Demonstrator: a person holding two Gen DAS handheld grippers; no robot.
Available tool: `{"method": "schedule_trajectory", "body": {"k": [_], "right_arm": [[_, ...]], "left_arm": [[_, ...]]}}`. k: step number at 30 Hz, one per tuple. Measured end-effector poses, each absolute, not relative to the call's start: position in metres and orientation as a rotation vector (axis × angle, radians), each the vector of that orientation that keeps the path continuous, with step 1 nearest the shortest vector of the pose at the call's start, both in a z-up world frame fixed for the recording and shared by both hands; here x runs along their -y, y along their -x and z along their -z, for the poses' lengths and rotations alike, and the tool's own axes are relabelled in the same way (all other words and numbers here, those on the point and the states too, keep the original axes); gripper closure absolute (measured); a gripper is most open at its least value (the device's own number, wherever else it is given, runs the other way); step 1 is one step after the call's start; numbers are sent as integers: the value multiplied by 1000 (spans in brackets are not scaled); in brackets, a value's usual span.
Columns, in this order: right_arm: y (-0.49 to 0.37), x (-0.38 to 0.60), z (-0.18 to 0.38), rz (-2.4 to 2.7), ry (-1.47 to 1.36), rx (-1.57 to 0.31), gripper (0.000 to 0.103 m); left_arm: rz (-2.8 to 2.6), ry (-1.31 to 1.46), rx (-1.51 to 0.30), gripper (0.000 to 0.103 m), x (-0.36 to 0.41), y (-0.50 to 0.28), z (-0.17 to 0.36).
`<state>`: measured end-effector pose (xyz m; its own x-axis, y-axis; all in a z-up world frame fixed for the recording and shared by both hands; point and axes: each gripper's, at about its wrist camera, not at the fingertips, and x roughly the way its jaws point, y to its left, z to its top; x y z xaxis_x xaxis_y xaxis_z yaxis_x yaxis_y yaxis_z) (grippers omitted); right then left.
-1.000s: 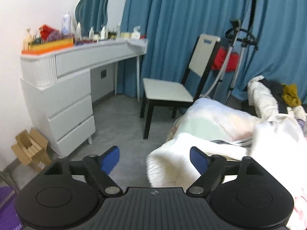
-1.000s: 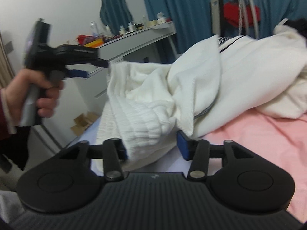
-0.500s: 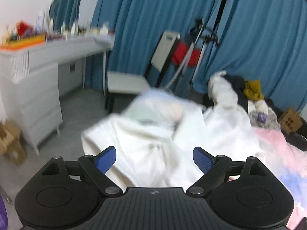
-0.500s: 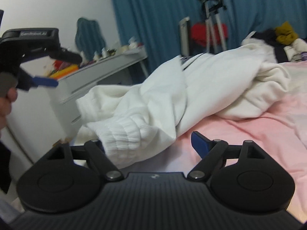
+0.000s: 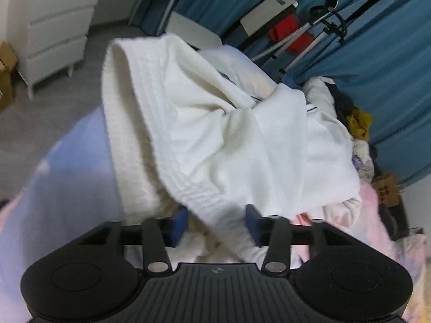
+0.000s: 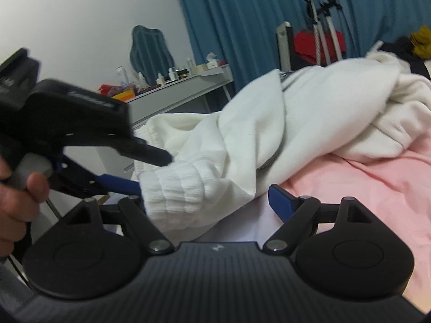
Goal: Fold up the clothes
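Reaching for the white garment [image 5: 229,134] with the left gripper [image 5: 216,222], fold not begun.
Left jaws half-open around the ribbed hem, right gripper [image 6: 207,202] wide open, empty; next, I judge, pinch and lift.

The left gripper [image 5: 216,222] points forward and down, and its two blue fingers [image 5: 180,223] stand a moderate way apart with white cloth between them; whether they press the cloth I cannot tell. In the right wrist view the same left gripper [image 6: 150,171] comes in from the left side, and a bare hand [image 6: 16,204] holds its grey handle. The right gripper [image 6: 212,199] is held level, and its jaws stand wide apart, the right blue finger [image 6: 280,197] free and the left one hidden behind cloth.
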<state>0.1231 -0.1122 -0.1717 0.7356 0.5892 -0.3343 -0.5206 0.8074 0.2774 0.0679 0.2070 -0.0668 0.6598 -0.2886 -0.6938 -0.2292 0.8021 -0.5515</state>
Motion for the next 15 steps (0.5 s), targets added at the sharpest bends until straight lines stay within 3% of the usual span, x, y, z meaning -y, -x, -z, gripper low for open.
{"method": "schedule_trajectory", "body": {"k": [2, 4, 11, 15], "right_arm": [[-118, 103, 170, -609, -110, -390, 20], [-110, 92, 169, -595, -25, -336, 20], [-59, 59, 160, -705, 222, -68, 19], [-60, 69, 153, -704, 229, -97, 20]], "left_arm": [[68, 660, -845, 86, -204, -69, 68], [76, 625, -775, 90, -200, -69, 58], [60, 641, -620, 90, -209, -56, 47], [48, 687, -599, 87, -222, -44, 43]]}}
